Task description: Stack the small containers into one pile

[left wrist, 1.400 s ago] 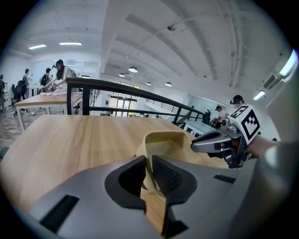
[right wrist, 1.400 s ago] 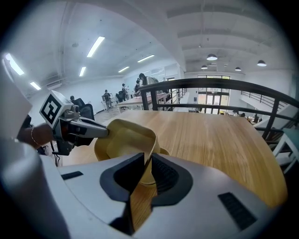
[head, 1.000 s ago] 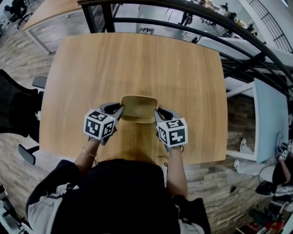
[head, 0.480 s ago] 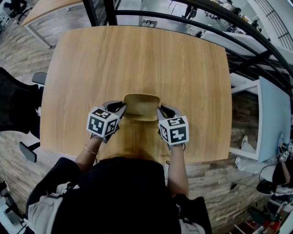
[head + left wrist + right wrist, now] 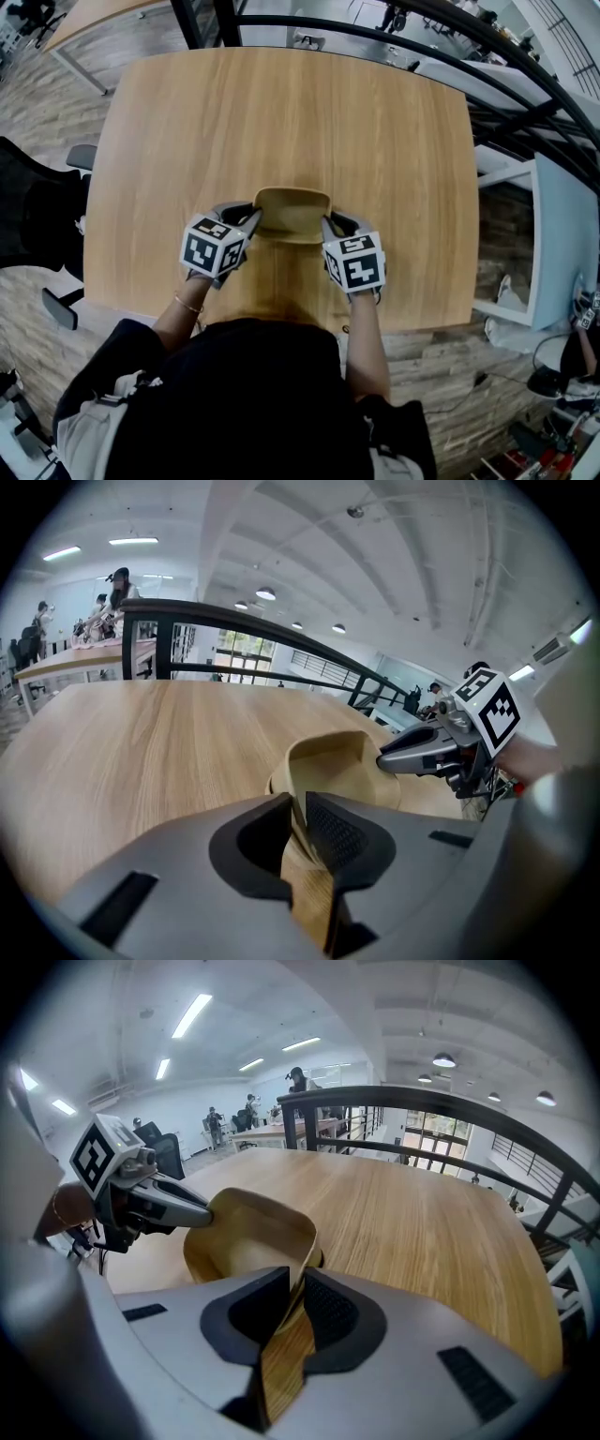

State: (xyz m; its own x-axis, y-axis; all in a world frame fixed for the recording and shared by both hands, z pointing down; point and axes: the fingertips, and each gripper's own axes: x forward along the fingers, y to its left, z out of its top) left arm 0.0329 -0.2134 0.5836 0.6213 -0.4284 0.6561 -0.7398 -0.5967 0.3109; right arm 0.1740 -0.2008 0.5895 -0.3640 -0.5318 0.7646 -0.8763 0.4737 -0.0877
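Note:
A tan, rounded-square container (image 5: pixel 292 214) sits low over the wooden table (image 5: pixel 281 122), near its front edge. My left gripper (image 5: pixel 251 217) is shut on its left wall and my right gripper (image 5: pixel 328 223) on its right wall. In the left gripper view the thin wall of the container (image 5: pixel 337 766) is pinched between the dark pads of the left gripper (image 5: pixel 300 822), and the right gripper (image 5: pixel 389 758) bites the far rim. The right gripper view mirrors this: container (image 5: pixel 239 1241), right gripper (image 5: pixel 298 1293), left gripper (image 5: pixel 202 1215) opposite. A second rim seems to show just under its edge.
The rest of the table top shows bare wood. A black railing (image 5: pixel 375 37) curves round the table's far side. A black chair (image 5: pixel 37 225) stands at the left, and a pale blue table (image 5: pixel 558 234) at the right. People stand far off in the room.

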